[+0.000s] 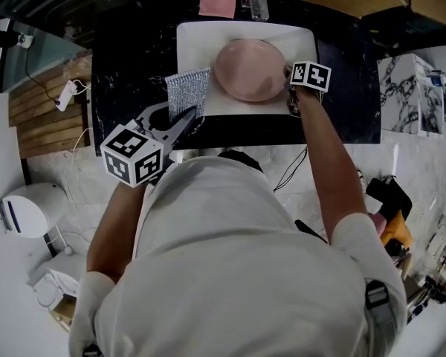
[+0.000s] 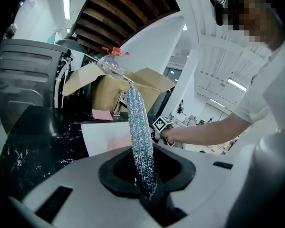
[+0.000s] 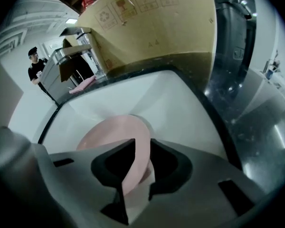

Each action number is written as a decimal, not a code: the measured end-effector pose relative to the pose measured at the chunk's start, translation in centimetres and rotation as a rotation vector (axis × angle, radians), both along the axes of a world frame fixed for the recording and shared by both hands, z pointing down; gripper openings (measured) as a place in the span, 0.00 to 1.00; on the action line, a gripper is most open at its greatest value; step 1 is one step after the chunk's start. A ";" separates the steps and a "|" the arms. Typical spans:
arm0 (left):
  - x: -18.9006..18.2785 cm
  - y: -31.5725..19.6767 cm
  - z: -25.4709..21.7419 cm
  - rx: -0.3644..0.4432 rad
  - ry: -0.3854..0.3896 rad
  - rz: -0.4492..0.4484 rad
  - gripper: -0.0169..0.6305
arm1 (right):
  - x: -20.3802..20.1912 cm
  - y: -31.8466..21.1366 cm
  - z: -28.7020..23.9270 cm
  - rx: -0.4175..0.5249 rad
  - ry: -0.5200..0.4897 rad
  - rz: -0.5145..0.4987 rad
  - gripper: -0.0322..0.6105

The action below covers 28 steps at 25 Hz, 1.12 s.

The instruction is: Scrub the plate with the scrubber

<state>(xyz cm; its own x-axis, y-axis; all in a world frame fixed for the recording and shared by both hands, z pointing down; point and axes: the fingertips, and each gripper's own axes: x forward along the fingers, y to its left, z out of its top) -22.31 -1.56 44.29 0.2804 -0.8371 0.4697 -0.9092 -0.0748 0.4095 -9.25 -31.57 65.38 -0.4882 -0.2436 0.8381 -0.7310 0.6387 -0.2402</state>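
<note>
Count in view: two hand-held grippers, one scrubber, one plate, one tray.

Nearest to me, the left gripper (image 2: pixel 147 194) has its jaws drawn close together on the lower end of the silver mesh scrubber (image 2: pixel 140 137), which stands up out of them. From the head view, the scrubber sits over the left edge of the white tray (image 1: pixel 193 43), just beside the plate (image 1: pixel 249 69). I cannot tell whether the two touch.

Further out, the right gripper (image 3: pixel 137 175) is at a narrow setting, and the plate's pink rim runs between its jaws. It holds the plate at its right edge. The plate lies in the middle of the tray, which rests on a black marbled counter (image 1: pixel 126 58).

Beyond the tray at the counter's far side: one pink pad (image 1: pixel 218 4), one clear bottle (image 1: pixel 258 2), and one cardboard box (image 3: pixel 147 27).
</note>
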 end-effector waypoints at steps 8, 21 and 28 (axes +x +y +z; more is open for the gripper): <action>-0.9 0.4 -0.9 0.050 0.003 0.105 0.14 | 0.6 3.2 -7.2 0.137 -0.072 0.016 0.18; -2.9 2.9 -1.9 0.106 -0.004 0.220 0.14 | 2.8 15.2 -17.4 0.358 -0.150 -0.013 0.18; -2.8 4.7 -1.7 0.122 -0.030 0.274 0.14 | 3.0 21.5 -20.0 0.437 -0.160 -0.032 0.18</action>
